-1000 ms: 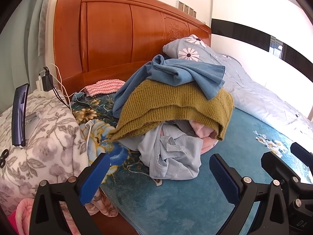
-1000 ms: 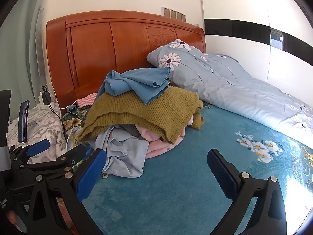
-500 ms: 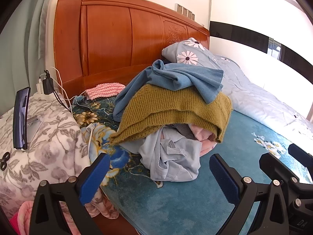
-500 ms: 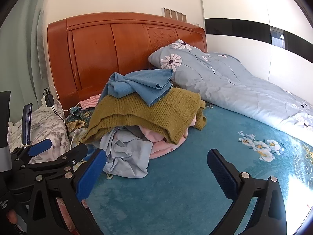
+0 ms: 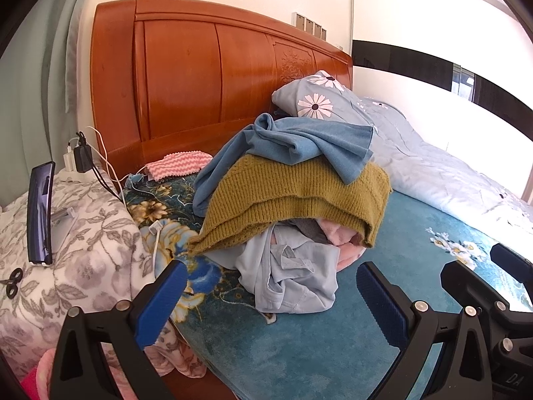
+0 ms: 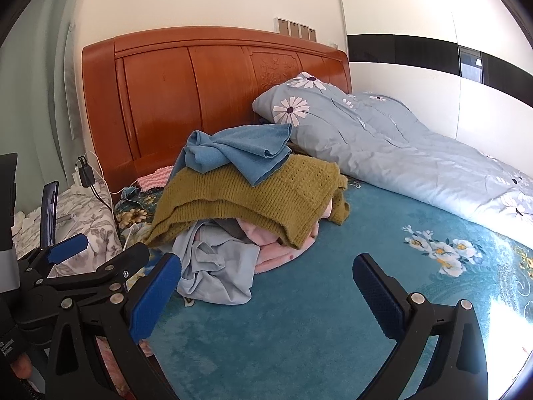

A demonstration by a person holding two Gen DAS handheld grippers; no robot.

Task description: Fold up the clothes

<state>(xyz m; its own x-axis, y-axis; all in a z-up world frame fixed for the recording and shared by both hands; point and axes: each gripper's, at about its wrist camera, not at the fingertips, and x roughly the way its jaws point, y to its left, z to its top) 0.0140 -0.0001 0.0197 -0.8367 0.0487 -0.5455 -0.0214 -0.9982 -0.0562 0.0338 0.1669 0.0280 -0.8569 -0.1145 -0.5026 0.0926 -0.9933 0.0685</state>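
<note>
clothes pile | unfolded heap on bed (blue top, olive knit beneath)

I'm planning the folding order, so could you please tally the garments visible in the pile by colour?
Blue garment: 1
Olive knit sweater: 1
Light-blue shirt: 1
Pink garment: 1
Grey garment, mostly hidden: 1
Total: 5 visible

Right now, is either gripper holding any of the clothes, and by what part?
Nothing is held. The left gripper and right gripper are both open with nothing between their fingers, short of the clothes pile on the bed.
</note>
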